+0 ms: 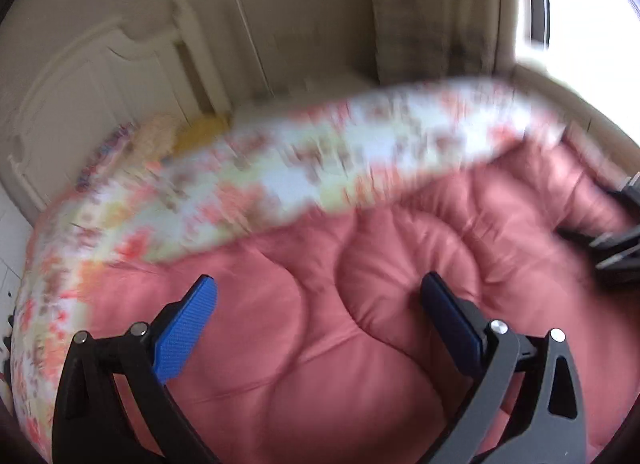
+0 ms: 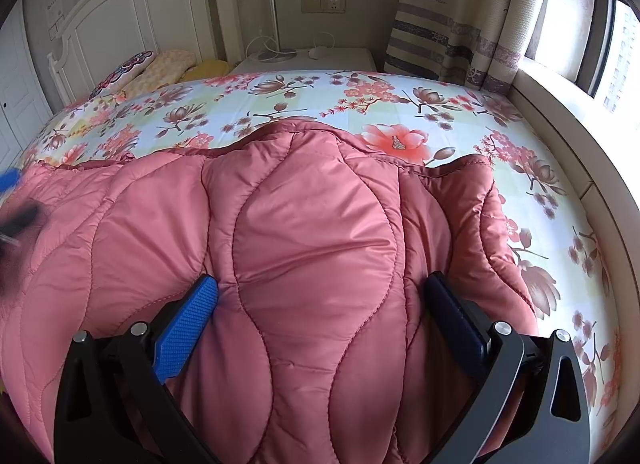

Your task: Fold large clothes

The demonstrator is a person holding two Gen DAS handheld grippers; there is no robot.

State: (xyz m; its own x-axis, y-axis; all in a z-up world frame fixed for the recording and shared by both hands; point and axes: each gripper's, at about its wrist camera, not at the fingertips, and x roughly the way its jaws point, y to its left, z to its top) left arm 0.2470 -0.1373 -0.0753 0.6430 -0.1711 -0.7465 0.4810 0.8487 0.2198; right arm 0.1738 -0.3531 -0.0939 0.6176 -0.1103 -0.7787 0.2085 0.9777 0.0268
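Your right gripper (image 2: 320, 316) stands wide, jaws straddling a ridge of the pink quilted coat (image 2: 304, 248), not pinching it. Your left gripper (image 1: 316, 312) is also wide, over the same coat; its view is motion-blurred. The coat lies on the floral bedsheet (image 2: 400, 100). Only the right view shows the nightstand (image 2: 344, 60), headboard (image 2: 132, 4) and curtain (image 2: 448, 24) clearly.

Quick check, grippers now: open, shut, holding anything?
Left gripper: open, holding nothing, over the pink quilted coat.
Right gripper: open, fingers straddling the coat, not clamped.
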